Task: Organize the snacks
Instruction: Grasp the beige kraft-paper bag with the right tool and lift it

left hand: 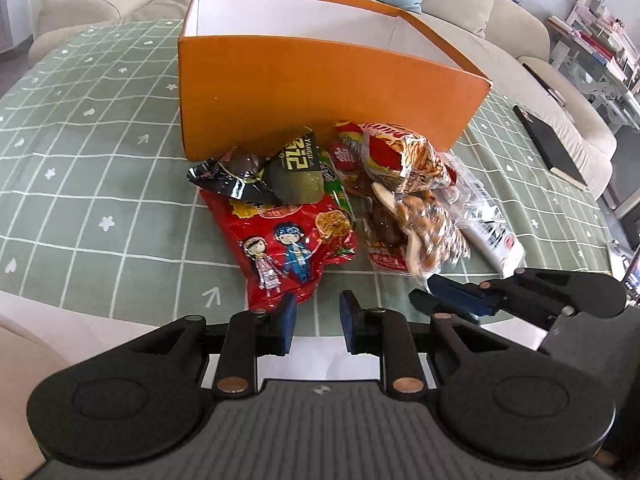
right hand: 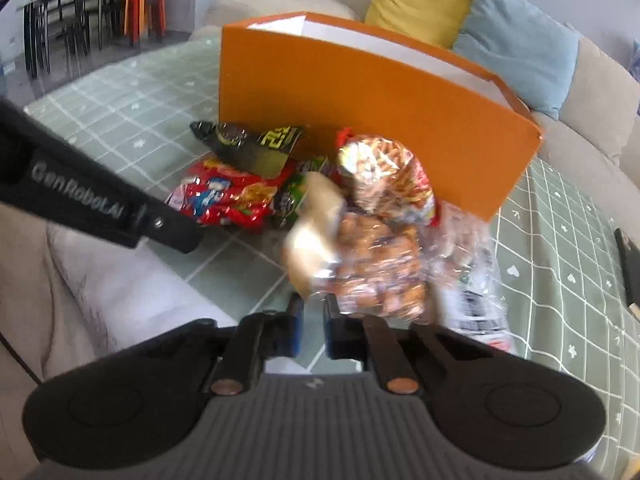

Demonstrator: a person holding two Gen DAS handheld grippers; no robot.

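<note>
An open orange box [left hand: 320,84] stands on the green checked tablecloth; it also shows in the right wrist view [right hand: 360,120]. A pile of snack packs lies in front of it: a red cartoon bag [left hand: 292,240], a black pack [left hand: 256,176], a red-and-white noodle pack [left hand: 400,156]. My left gripper [left hand: 318,320] is open and empty just short of the red bag. My right gripper [right hand: 312,312] is shut on a clear bag of brown snacks [right hand: 376,264], gripping its lower edge; this gripper [left hand: 432,292] also shows in the left wrist view.
A clear white-printed pack [left hand: 492,232] lies right of the pile. A black notebook [left hand: 552,144] lies at the table's right edge. A beige sofa with yellow and blue cushions [right hand: 424,0] curves behind the table. The left tool's arm [right hand: 92,200] crosses the right view.
</note>
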